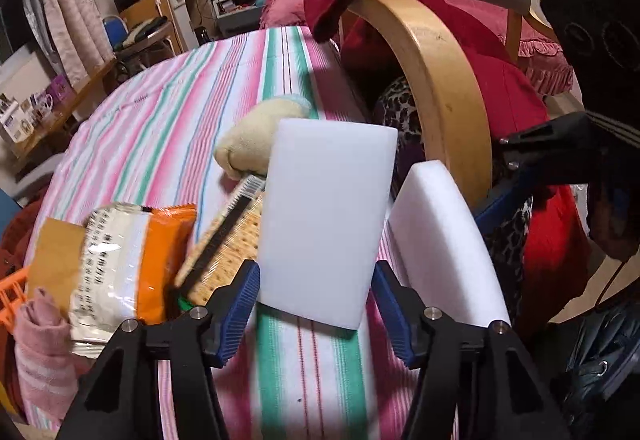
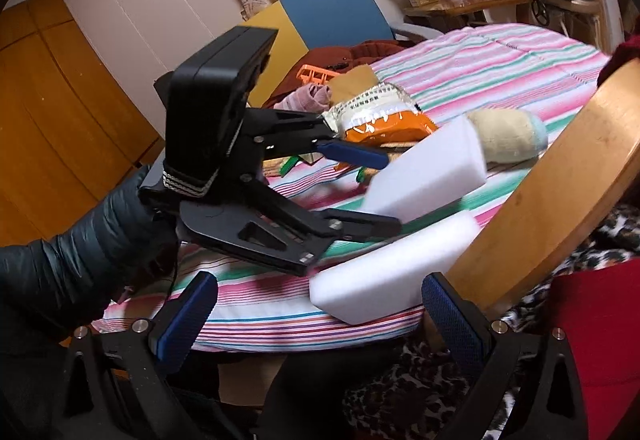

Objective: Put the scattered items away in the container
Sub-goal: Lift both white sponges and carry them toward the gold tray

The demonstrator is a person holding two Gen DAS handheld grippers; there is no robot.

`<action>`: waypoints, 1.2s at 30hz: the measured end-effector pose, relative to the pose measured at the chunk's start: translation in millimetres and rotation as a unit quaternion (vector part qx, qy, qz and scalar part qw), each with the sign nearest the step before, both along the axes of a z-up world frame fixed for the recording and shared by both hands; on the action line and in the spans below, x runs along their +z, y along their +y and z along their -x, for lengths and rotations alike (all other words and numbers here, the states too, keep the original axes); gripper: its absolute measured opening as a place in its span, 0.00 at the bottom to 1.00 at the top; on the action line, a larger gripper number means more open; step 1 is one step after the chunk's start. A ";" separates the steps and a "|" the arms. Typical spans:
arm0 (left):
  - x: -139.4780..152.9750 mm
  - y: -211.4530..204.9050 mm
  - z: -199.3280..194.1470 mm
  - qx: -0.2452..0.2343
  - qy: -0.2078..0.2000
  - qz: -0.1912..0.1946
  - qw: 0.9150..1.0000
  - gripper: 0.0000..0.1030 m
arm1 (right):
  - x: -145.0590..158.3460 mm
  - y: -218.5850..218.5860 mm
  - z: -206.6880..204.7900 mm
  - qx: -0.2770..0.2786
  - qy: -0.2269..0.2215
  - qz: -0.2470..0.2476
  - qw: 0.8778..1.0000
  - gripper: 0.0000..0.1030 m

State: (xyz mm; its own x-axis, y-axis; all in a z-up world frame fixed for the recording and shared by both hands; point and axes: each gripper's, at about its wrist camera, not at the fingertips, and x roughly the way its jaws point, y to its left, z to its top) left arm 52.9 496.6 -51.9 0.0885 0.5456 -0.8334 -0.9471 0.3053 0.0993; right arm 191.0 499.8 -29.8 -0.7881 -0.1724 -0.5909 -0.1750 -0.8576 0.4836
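Left gripper [image 1: 316, 304] of mine is clamped across the short width of a white foam block [image 1: 326, 220], lifted off the striped tablecloth [image 1: 160, 127] with its long axis running forward along the fingers, and the orange basket [image 1: 12, 292] I take for the container lies off to its left, past the orange snack packet [image 1: 132, 260] and the pink sock [image 1: 40, 340]. To the right, the second foam block [image 2: 384, 276] lies flat near the table's edge (beside the wooden chair arm [image 2: 552, 207]), its long axis running crosswise. My right gripper [image 2: 320, 324], jaws spread and empty, hovers just short of it, clearly the nearer one.
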 end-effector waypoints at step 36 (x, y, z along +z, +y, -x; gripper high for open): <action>5.7 -156.9 53.0 0.294 -0.110 -0.032 0.949 0.30 | -5.6 -30.2 41.4 0.009 0.004 -0.044 0.999 0.40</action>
